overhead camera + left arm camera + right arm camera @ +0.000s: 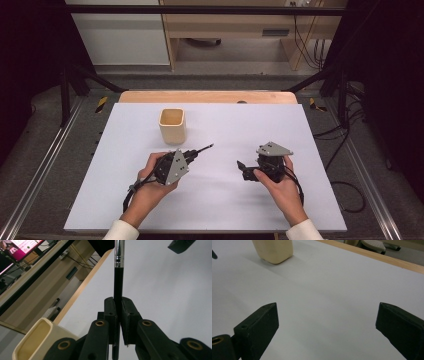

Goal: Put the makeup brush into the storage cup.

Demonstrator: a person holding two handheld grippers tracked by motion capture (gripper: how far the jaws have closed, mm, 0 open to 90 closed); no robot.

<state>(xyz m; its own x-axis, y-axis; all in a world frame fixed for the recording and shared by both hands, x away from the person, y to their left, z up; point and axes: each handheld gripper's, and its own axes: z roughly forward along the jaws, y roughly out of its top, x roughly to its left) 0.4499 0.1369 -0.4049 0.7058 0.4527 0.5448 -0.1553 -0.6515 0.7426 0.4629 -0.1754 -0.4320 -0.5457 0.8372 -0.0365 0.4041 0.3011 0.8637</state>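
The left gripper (pixel 117 315) was clamped on a thin black pen (pixel 118 277), its two jaws pressed against the barrel low down, with most of the pen's length and its silver band sticking out past the tips; in the high view the same gripper (pixel 192 154) held the pen (pixel 204 148) nearly level above the white table (pixel 125 200), pointing to the right and slightly away, just in front of the cream cup (pixel 173 126). The right gripper (pixel 327 322) was spread wide with nothing between its jaws, hovering over bare table; in the high view it (pixel 241 167) sat well apart from the pen tip, aimed toward the left gripper.

The likely job was dropping the pen into the cup, and the grip looked like the weak point; held near one end, the long free length could swing or slide between the pads if the hand turned quickly, and the pen might slip out before reaching the cup. The cup was narrow and looked light; a pen brought in at a slant could strike the rim (pixel 37 326) and tip or shove the cup; a tall pen leaning in it might topple it. The open right gripper could steady the cup, though knocking it was a risk too.
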